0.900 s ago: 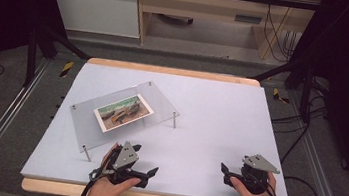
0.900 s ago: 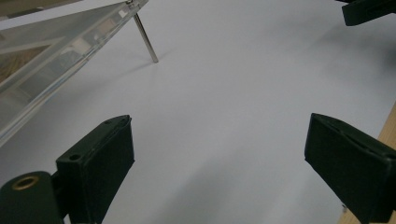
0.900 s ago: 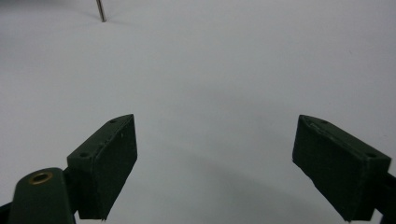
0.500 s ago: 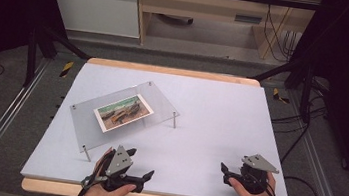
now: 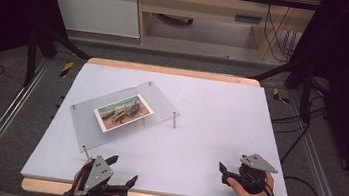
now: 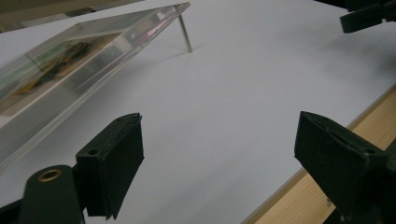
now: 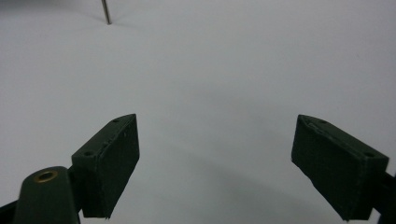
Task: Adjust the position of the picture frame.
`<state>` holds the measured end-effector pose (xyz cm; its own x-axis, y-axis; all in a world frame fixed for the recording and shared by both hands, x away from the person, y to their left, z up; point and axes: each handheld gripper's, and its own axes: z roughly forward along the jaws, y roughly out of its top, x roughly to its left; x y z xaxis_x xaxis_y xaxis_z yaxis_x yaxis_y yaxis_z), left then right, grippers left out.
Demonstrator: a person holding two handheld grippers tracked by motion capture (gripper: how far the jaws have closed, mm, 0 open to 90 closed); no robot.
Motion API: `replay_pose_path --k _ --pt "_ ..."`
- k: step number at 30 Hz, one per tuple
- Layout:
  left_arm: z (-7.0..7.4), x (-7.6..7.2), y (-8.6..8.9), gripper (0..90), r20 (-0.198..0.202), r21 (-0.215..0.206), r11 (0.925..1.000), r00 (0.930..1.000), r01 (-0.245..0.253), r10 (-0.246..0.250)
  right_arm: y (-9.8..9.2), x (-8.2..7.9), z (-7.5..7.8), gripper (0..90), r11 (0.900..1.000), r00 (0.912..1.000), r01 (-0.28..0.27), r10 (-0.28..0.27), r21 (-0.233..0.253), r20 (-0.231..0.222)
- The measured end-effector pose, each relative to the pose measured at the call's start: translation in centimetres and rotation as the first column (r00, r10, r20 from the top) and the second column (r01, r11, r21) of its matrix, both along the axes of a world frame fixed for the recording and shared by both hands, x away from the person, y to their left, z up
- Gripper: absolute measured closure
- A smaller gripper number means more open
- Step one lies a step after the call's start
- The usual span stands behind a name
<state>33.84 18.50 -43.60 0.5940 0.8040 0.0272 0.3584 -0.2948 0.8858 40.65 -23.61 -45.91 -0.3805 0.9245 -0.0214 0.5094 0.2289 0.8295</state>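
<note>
A clear acrylic photo frame stands on thin metal legs at the table's left middle, with a colour picture sandwiched inside. My left gripper hovers open at the front edge, just in front of the frame's near corner, with nothing between its jaws. In the left gripper view the frame slants across the upper left, one leg under its far corner, apart from my open left gripper. My right gripper stays open at the front right, empty, over bare tabletop.
The white table top has a wooden front edge close under the left gripper. One frame leg shows far off in the right gripper view. Cables and metal rails run along the floor on both sides.
My left gripper has drawn back toward the table's front edge and a little left. The right gripper and the frame have not moved.
</note>
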Motion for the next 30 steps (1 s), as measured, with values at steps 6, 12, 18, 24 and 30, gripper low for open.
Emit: replay_pose_path --k 6,12,18,24,30 --pt "-0.2 -0.3 2.9 15.9 0.019 0.054 0.9853 0.9867 -0.162 0.161 0.6 0.2 0.1 14.8 1.0 0.9994 -0.03 0.03 -0.006 0.019" --pt "-0.3 -0.9 5.0 16.7 0.048 0.053 0.9525 0.9535 -0.3 0.298 0.7 0.4 0.0 15.1 1.0 0.9994 -0.031 0.031 -0.005 0.013" --pt "-0.8 -0.9 6.6 19.2 0.023 0.033 0.9267 0.9273 -0.374 0.374 1.1 0.4 0.5 16.8 0.999 0.9981 -0.048 0.048 -0.002 0.038" --pt "-2.3 0.2 7.4 25.0 -0.057 0.013 0.9074 0.9057 -0.42 0.42 1.7 0.5 0.8 18.0 0.998 0.996 -0.069 0.07 -0.016 0.057" --pt "-3.4 2.1 7.6 37.6 -0.11 -0.066 0.8942 0.894 -0.443 0.435 1.9 0.4 0.9 18.8 0.997 0.9952 -0.078 0.079 -0.027 0.057"
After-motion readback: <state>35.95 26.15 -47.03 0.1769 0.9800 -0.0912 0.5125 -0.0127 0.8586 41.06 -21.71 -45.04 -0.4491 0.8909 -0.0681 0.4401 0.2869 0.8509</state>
